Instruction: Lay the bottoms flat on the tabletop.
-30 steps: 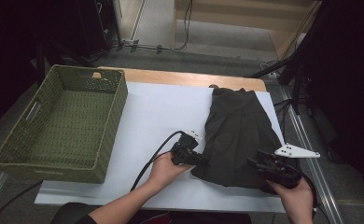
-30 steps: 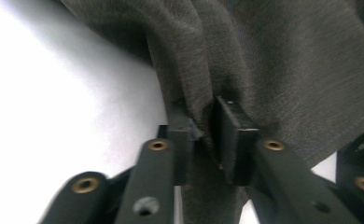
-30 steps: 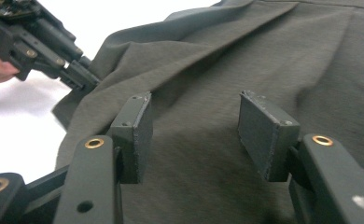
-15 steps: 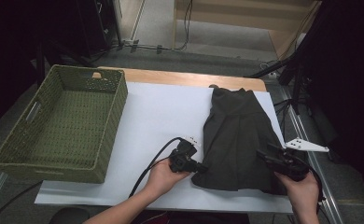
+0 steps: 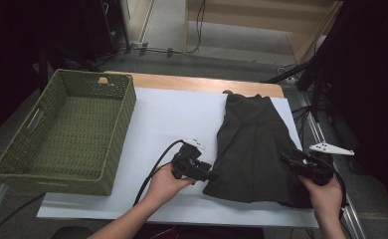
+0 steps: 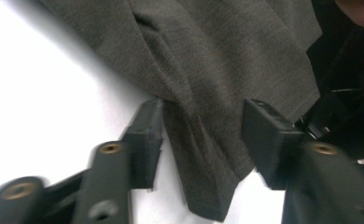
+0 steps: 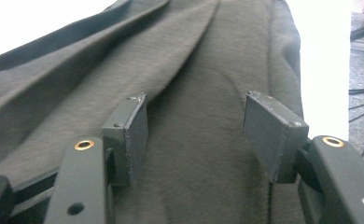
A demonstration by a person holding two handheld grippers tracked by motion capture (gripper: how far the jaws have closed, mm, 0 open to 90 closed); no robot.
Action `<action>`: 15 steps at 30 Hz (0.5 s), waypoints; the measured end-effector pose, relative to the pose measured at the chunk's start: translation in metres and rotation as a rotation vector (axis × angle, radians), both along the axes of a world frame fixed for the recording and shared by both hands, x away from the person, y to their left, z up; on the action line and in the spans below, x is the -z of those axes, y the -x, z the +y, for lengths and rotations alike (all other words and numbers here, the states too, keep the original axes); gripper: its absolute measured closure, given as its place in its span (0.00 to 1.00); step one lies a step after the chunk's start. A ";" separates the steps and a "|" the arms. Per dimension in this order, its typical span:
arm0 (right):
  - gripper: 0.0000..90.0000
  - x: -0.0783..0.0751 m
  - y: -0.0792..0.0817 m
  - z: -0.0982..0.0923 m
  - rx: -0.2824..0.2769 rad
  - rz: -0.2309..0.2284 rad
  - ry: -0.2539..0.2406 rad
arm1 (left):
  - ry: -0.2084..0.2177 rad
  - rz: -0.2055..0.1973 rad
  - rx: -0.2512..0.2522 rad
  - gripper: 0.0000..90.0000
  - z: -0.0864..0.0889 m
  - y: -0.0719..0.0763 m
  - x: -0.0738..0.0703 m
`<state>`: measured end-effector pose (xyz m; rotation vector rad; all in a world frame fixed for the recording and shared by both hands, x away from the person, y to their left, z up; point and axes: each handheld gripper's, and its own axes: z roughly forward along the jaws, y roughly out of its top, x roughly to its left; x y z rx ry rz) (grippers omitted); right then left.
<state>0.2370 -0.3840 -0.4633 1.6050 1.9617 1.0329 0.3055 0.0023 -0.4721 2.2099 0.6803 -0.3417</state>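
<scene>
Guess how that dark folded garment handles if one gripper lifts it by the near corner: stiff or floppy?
Probably floppy: the garment lies flat with soft folds and a limp corner between the left gripper's open jaws. It likely drapes and unfolds when lifted by one corner. The woven surface looks matte, so probably not slippery.
</scene>
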 end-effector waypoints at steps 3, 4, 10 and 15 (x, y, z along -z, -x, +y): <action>0.41 0.003 -0.004 -0.005 0.007 0.001 -0.004 | 0.001 -0.018 -0.011 0.50 0.005 -0.003 -0.001; 0.41 0.004 -0.005 -0.007 0.013 0.001 -0.008 | 0.002 -0.028 -0.018 0.50 0.006 -0.003 -0.001; 0.29 0.019 -0.014 -0.017 0.034 0.034 0.017 | 0.006 -0.071 -0.048 0.38 0.018 -0.012 0.000; 0.25 0.032 -0.025 -0.027 0.064 0.037 0.090 | 0.008 -0.103 -0.078 0.29 0.028 -0.018 -0.003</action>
